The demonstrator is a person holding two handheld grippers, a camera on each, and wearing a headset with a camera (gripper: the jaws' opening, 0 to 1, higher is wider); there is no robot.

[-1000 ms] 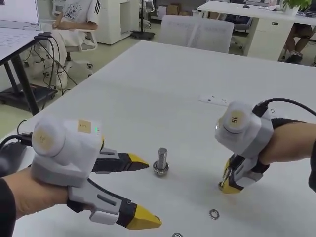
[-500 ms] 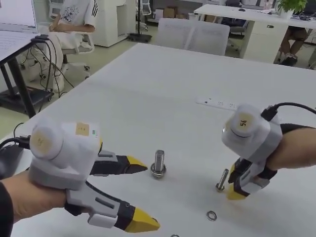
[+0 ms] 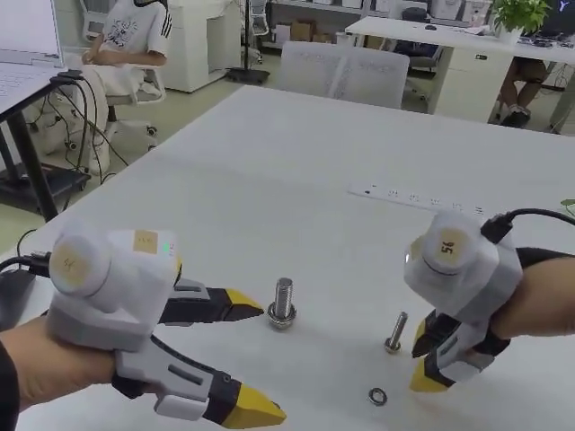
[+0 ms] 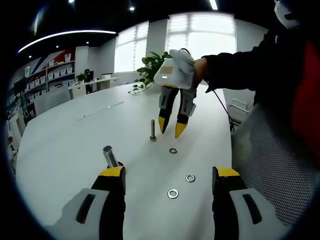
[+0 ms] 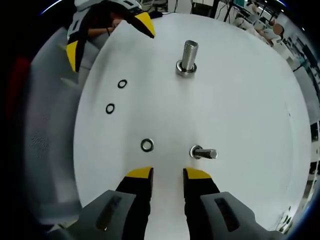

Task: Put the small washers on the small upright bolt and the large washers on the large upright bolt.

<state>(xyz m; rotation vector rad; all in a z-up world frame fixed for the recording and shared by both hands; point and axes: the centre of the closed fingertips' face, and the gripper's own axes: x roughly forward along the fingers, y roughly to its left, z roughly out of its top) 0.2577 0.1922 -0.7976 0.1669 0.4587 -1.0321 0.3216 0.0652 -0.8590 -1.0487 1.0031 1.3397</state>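
The large upright bolt (image 3: 282,303) (image 4: 110,156) (image 5: 187,57) stands mid-table, just right of the upper jaw of my left gripper (image 3: 252,359) (image 4: 169,172), which is wide open and holds nothing. To the right, the small upright bolt (image 3: 395,332) (image 4: 153,130) (image 5: 202,152) stands free. My right gripper (image 3: 420,359) (image 5: 168,174) hangs just beyond it, open by a narrow gap with nothing between its jaws. One washer (image 3: 378,396) (image 5: 147,145) lies near the right gripper's tips. Two more washers (image 5: 122,84) (image 5: 110,108) lie closer to the left gripper.
A white power strip (image 3: 413,197) lies further back on the table (image 3: 269,162). Beyond the far edge stands a grey chair (image 3: 346,67), and a person sits at the back left. The near table edge runs below the washers.
The right gripper, which was closed on the small bolt a second ago, has let it go and drawn back a little. The bolt stays upright. The left gripper has barely moved.
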